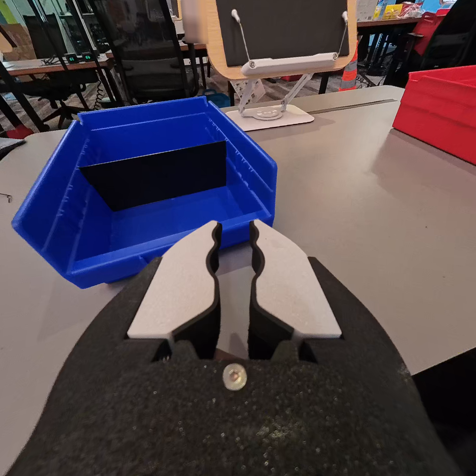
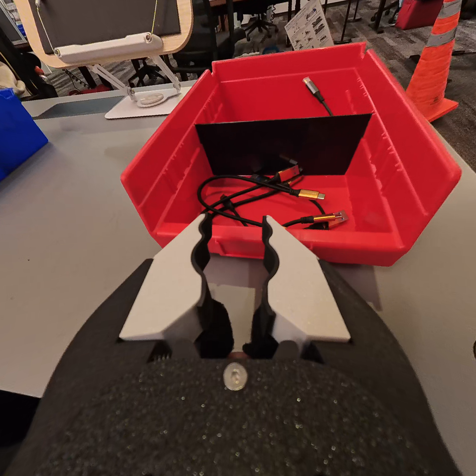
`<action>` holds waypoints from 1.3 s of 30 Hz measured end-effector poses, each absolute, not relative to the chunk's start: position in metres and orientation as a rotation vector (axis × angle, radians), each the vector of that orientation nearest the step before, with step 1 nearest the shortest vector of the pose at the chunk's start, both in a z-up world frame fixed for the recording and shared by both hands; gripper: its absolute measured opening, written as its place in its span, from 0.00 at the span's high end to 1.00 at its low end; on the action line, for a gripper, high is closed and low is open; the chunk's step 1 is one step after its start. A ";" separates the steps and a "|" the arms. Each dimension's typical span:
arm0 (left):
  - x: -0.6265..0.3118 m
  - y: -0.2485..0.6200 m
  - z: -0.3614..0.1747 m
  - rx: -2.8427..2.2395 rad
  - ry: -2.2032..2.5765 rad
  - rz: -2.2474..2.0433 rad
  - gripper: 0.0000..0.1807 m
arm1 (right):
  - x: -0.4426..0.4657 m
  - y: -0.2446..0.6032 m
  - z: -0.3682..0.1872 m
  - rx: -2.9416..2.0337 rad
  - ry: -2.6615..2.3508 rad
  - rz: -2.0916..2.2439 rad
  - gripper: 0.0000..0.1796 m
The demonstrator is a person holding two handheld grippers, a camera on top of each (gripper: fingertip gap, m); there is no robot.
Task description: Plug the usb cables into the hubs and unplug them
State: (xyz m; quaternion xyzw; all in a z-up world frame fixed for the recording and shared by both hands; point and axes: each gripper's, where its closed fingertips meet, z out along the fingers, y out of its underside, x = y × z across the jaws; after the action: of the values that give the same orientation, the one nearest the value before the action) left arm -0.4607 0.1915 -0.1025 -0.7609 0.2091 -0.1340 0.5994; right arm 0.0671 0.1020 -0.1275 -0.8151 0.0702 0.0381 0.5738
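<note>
Closest to the lens in the left wrist view is the left gripper (image 1: 235,228), its two grey fingers apart with a narrow gap between them and nothing held; grey table (image 1: 360,206) shows through the gap. Just past the fingertips, toward 12 o'clock, stands a blue bin (image 1: 64,206) with a black divider (image 1: 159,175) across its middle. Both compartments that I can see hold nothing. At 1 o'clock, farther back, a white stand (image 1: 273,116) carries a wood-framed board (image 1: 283,33). At 3 o'clock the corner of a red bin (image 1: 438,110) enters the view.

In the right wrist view the right gripper (image 2: 235,219) is also parted, a little wider, and it grips nothing. Its fingertips hover just at the front lip of the red bin (image 2: 412,180). Inside the near compartment, at 12 o'clock from the tips, lies a tangle of black usb cables (image 2: 257,190) with gold-coloured plugs. Behind the bin's black divider (image 2: 280,144), one more cable end (image 2: 314,90) with a grey plug rests in the far compartment. A dark object by the divider may be a hub, but I cannot tell. An orange cone (image 2: 435,59) stands on the floor at 2 o'clock.
</note>
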 end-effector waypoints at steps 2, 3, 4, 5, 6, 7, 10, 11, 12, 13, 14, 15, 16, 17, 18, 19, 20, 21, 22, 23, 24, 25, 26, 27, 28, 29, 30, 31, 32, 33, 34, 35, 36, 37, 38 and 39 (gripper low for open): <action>-0.463 0.191 -0.103 -1.766 0.485 -0.303 0.89 | 0.067 0.099 -0.124 -1.895 0.173 0.094 0.79; -0.464 0.191 -0.103 -1.768 0.483 -0.299 0.89 | 0.066 0.097 -0.122 -1.889 0.174 0.099 0.79; -0.465 0.190 -0.103 -1.767 0.478 -0.302 0.89 | 0.063 0.095 -0.119 -1.877 0.166 0.109 0.78; -0.465 0.188 -0.101 -1.766 0.471 -0.310 0.89 | 0.059 0.092 -0.112 -1.856 0.149 0.114 0.78; -0.466 0.187 -0.101 -1.768 0.465 -0.320 0.89 | 0.056 0.090 -0.104 -1.827 0.150 0.109 0.78; -0.466 0.185 -0.102 -1.776 0.462 -0.329 0.89 | 0.047 0.090 -0.091 -1.782 0.141 0.139 0.77; -0.468 0.182 -0.106 -1.791 0.466 -0.323 0.89 | -0.003 0.097 -0.066 -1.719 -0.015 0.226 0.70; -0.469 0.181 -0.105 -1.790 0.468 -0.318 0.89 | -0.013 0.102 -0.071 -1.732 -0.043 0.186 0.68; -0.469 0.180 -0.105 -1.785 0.468 -0.315 0.89 | -0.021 0.108 -0.081 -1.760 -0.054 0.140 0.65; -0.468 0.179 -0.104 -1.780 0.471 -0.313 0.89 | -0.028 0.116 -0.092 -1.793 -0.062 0.105 0.62; -0.467 0.178 -0.104 -1.777 0.477 -0.310 0.89 | -0.035 0.123 -0.104 -1.832 -0.076 0.078 0.59; -0.467 0.177 -0.105 -1.777 0.487 -0.301 0.89 | -0.039 0.131 -0.112 -1.866 -0.089 0.041 0.57; -0.466 0.176 -0.106 -1.780 0.501 -0.287 0.89 | -0.041 0.138 -0.118 -1.890 -0.097 -0.009 0.56; -0.466 0.175 -0.108 -1.783 0.515 -0.272 0.89 | -0.043 0.144 -0.121 -1.904 -0.100 -0.057 0.56; -0.466 0.174 -0.110 -1.786 0.524 -0.261 0.89 | -0.045 0.149 -0.123 -1.908 -0.101 -0.086 0.55; -0.465 0.173 -0.110 -1.785 0.527 -0.259 0.89 | -0.048 0.152 -0.124 -1.910 -0.103 -0.093 0.55; -0.464 0.170 -0.109 -1.784 0.528 -0.265 0.89 | -0.054 0.155 -0.124 -1.908 -0.116 -0.069 0.54; -0.462 0.168 -0.109 -1.782 0.528 -0.278 0.89 | -0.062 0.155 -0.123 -1.907 -0.145 -0.035 0.52; -0.460 0.165 -0.108 -1.781 0.529 -0.294 0.89 | -0.070 0.153 -0.122 -1.904 -0.175 -0.007 0.54; -0.456 0.162 -0.107 -1.780 0.534 -0.309 0.88 | -0.078 0.150 -0.121 -1.899 -0.207 0.026 0.56; -0.451 0.159 -0.107 -1.779 0.547 -0.324 0.88 | -0.088 0.146 -0.121 -1.889 -0.248 0.066 0.58; -0.443 0.156 -0.107 -1.778 0.566 -0.338 0.87 | -0.097 0.141 -0.120 -1.876 -0.286 0.098 0.63; -0.434 0.151 -0.108 -1.781 0.589 -0.352 0.87 | -0.103 0.135 -0.117 -1.857 -0.315 0.121 0.67; -0.421 0.146 -0.111 -1.789 0.617 -0.374 0.86 | -0.104 0.130 -0.112 -1.827 -0.320 0.119 0.65; -0.405 0.139 -0.112 -1.797 0.649 -0.410 0.85 | -0.101 0.125 -0.105 -1.794 -0.311 0.102 0.64; -0.386 0.132 -0.113 -1.801 0.677 -0.454 0.84 | -0.094 0.121 -0.096 -1.760 -0.286 0.077 0.63; -0.364 0.124 -0.113 -1.800 0.707 -0.498 0.83 | -0.079 0.117 -0.088 -1.728 -0.237 0.031 0.62; -0.340 0.117 -0.112 -1.794 0.745 -0.539 0.82 | -0.059 0.112 -0.081 -1.701 -0.171 -0.022 0.62; -0.315 0.111 -0.111 -1.785 0.784 -0.566 0.81 | -0.036 0.106 -0.077 -1.683 -0.090 -0.075 0.62; -0.290 0.108 -0.109 -1.773 0.819 -0.572 0.79 | -0.010 0.099 -0.075 -1.676 -0.005 -0.124 0.62; -0.265 0.106 -0.107 -1.757 0.861 -0.560 0.77 | 0.016 0.090 -0.076 -1.682 0.080 -0.173 0.62; -0.240 0.105 -0.104 -1.735 0.905 -0.542 0.75 | 0.038 0.081 -0.076 -1.682 0.154 -0.219 0.62; -0.215 0.106 -0.101 -1.715 0.933 -0.532 0.75 | 0.057 0.071 -0.076 -1.675 0.219 -0.261 0.64; -0.190 0.108 -0.099 -1.705 0.951 -0.546 0.75 | 0.071 0.064 -0.078 -1.680 0.271 -0.277 0.65; -0.166 0.111 -0.099 -1.712 0.963 -0.572 0.75 | 0.079 0.061 -0.083 -1.696 0.309 -0.265 0.65; -0.144 0.117 -0.102 -1.735 0.964 -0.590 0.74 | 0.085 0.059 -0.089 -1.717 0.348 -0.250 0.65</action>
State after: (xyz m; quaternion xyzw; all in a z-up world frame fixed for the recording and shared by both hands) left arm -0.1439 0.1166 -0.1017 -0.7206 0.4006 -0.2450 0.5101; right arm 0.0852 0.0592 -0.0889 -0.7507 0.1522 -0.1093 0.6335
